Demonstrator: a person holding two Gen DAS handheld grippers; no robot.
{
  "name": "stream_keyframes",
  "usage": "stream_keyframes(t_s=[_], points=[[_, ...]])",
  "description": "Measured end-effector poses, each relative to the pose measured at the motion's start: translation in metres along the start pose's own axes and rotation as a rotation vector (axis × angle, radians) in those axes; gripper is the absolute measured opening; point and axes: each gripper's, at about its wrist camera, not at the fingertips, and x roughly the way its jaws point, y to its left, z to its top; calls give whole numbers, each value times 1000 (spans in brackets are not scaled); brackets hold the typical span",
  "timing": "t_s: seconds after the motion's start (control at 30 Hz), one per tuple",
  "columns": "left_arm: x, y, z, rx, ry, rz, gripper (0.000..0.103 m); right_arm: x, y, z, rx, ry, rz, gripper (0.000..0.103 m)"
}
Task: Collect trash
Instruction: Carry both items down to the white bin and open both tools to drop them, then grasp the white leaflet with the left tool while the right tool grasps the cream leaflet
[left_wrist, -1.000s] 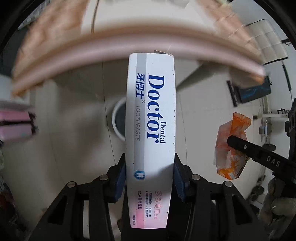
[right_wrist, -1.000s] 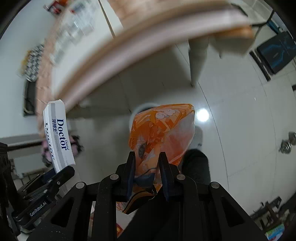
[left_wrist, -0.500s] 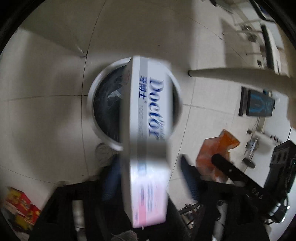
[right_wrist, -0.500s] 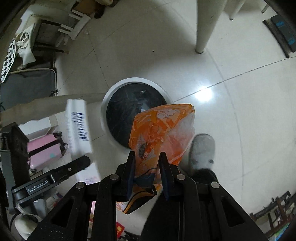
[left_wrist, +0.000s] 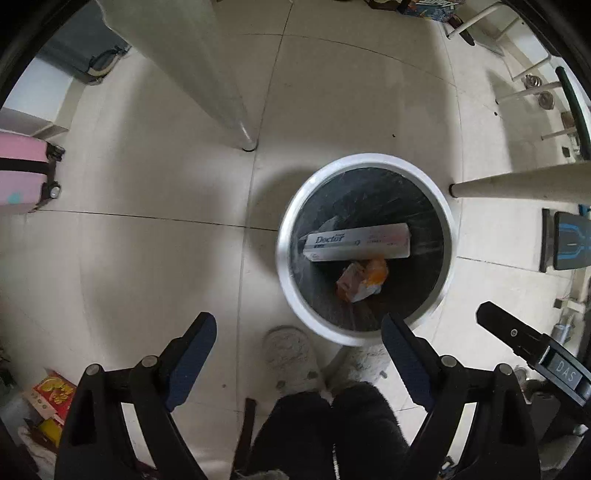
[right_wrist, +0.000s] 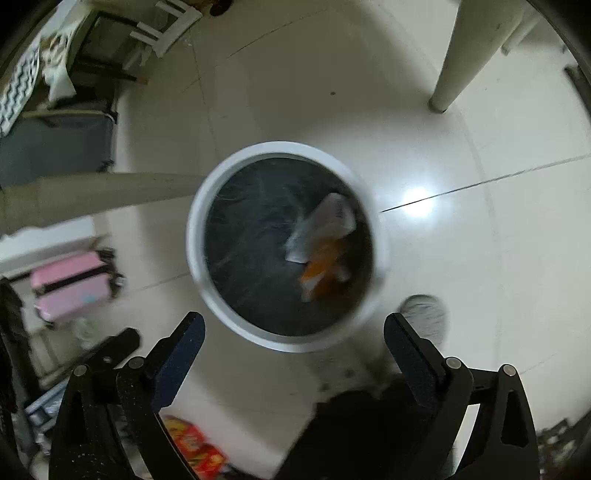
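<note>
- Left gripper (left_wrist: 299, 354), black frame with dark blue ribbed pads: jaws wide and opening further, nothing between them; pointed straight down over pale floor tiles just beside the bin.
- Right gripper (right_wrist: 293, 345), same build: jaws wide and opening, nothing between them; hung above the near rim of the bin.
- White and grey cardboard toothpaste box (left_wrist: 356, 242), marked "Doctor", lay flat across the inside of the bin.
- Orange and white crumpled plastic wrapper (left_wrist: 364, 278) lay just beside the box, lower in the bin; right view blurred, wrapper possibly not yet settled.
- Round white waste bin with black liner (left_wrist: 284, 258) stood on the floor between two pale table legs (left_wrist: 236, 122); person's grey slipper (left_wrist: 291, 354) just beside its rim.
- Step judged: release of both items into the bin, drop effectively complete.
- Next move calls for lifting both grippers clear and locating further trash; none identifiable here. Red printed boxes (left_wrist: 51, 395) on the floor at lower left: status unknown.
</note>
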Motion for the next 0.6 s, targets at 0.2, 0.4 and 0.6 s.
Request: stream_keyframes(t_s=[0.2,0.4,0.6], points=[[-30,-3,-14,45,-45,31,91,-41,17,-14,-70,-46,-146,99],[-76,-2,-22,68,-85,30,91,-100,35,-34,-101,-90,-205,99],[-142,-6,-48,87,-120,21,91,-172,59,-61,-145,-118,-216,99]])
